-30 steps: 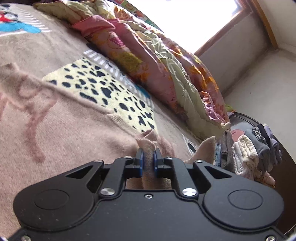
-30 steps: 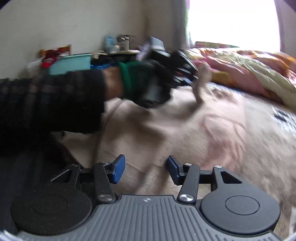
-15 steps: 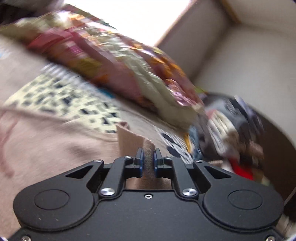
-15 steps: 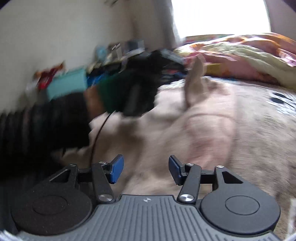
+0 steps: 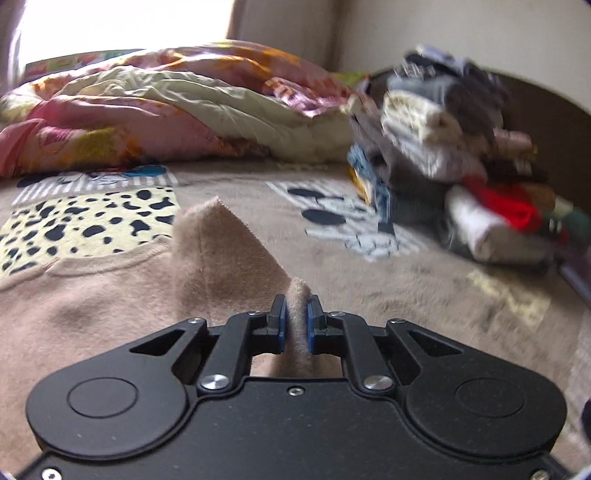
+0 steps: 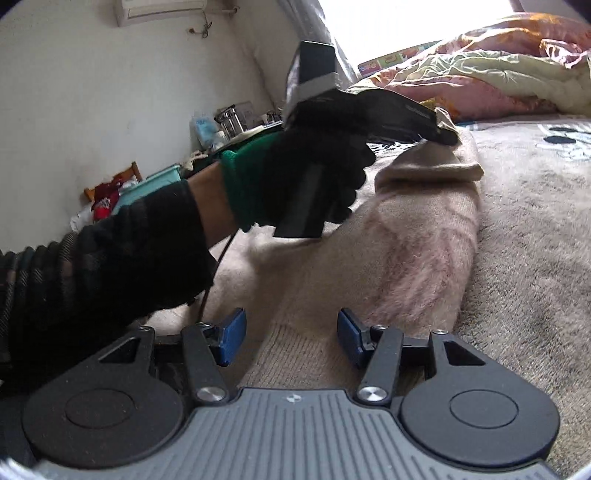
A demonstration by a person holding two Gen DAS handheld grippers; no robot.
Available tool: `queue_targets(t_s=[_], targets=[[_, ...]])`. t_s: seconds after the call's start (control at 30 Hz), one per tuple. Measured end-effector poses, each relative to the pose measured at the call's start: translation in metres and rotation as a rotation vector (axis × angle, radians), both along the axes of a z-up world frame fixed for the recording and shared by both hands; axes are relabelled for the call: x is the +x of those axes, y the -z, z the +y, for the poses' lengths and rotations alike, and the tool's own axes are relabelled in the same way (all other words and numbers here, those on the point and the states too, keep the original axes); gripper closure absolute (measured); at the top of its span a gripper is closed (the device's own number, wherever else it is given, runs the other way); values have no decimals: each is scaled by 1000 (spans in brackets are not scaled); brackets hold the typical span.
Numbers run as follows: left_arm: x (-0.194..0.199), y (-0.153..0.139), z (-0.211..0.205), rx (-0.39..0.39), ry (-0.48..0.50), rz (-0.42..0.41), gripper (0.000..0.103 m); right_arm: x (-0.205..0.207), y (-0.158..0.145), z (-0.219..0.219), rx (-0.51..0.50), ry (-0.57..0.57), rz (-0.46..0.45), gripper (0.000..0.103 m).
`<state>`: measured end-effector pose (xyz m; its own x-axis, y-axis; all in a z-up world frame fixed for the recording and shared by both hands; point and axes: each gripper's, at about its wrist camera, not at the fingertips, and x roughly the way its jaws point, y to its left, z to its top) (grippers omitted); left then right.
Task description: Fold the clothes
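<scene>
Beige sweater on the bed, one corner pinched

Left gripper (image 5: 295, 325) jaws clamp a fold of the sweater (image 5: 110, 295); right gripper (image 6: 288, 338) jaws stand half open, empty, above it. Clothes pile (image 5: 461, 166) at 2 o'clock is blurred.

A crumpled floral quilt (image 5: 177, 110) lies along the far side of the bed, by the bright window (image 5: 122, 26). A brown cartoon-print blanket (image 5: 424, 295) covers the bed. A cluttered table (image 6: 236, 129) stands against the wall.
</scene>
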<state>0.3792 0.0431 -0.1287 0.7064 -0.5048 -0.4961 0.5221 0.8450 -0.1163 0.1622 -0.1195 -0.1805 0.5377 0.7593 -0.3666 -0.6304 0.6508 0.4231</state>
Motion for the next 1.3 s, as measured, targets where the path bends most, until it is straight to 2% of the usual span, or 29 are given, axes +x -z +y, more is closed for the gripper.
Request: queue_targets(t_s=[0.07,0.13,0.17,0.33,0.5,0.57,0.63,0.67,0.73,0.77,0.8,0.83,0.87,0.93,1.0,1.03,1.07,1.1,1.13,1.17,1.23,1.3], targets=[[3,4,-9,71,14,18,87,2,0,0,9,-5,3,48],[3,4,-13,103,76,41,46,3,-1,0,13,-9,3,48],[1,1,-13,110,96,40,45,4,-1,0,14,-11,4,48],[-12,-11,-10,160,143,15,46,7,-8,-7,51,4,3,48],[-37,-21,-13,212,140,-39,46,12,-12,-19,77,37,0,48],[-52,-29,-12,200,179,-84,46,13,-12,-22,79,52,7,48],[-67,-34,-15,206,264,-111,46,13,-13,-23,75,62,6,48],[-73,-33,-19,228,291,-122,46,13,-13,-23,73,63,4,48],[-73,-22,-29,297,281,-121,46,13,-11,-21,68,60,5,48],[-71,-12,-34,336,286,-115,50,14,-10,-20,65,59,6,48],[-69,-5,-37,373,291,-113,77,15,-9,-19,60,57,7,48],[-71,-1,-38,406,295,-119,94,14,-8,-17,53,54,7,48],[-74,-1,-37,425,312,-125,95,13,-6,-16,42,52,4,48],[-86,-17,-26,413,386,-150,96,12,-5,-13,24,49,-4,48],[-96,-28,-16,436,406,-189,96,11,-6,-14,25,51,-6,48],[-95,-24,-14,436,414,-172,94,12,-6,-15,31,53,-5,48],[-94,-21,-11,437,423,-154,91,13,-6,-15,36,57,-4,48],[-93,-19,-7,429,431,-136,76,14,-7,-16,42,63,-3,48],[-92,-17,-3,403,437,-117,56,15,-7,-17,48,71,-3,48],[-91,-18,3,370,440,-105,54,15,-8,-19,55,80,-5,48],[-88,-33,18,253,407,-107,54,15,-11,-25,63,110,-20,48],[-76,-45,31,120,308,-110,55,17,-16,-33,68,155,-51,48]])
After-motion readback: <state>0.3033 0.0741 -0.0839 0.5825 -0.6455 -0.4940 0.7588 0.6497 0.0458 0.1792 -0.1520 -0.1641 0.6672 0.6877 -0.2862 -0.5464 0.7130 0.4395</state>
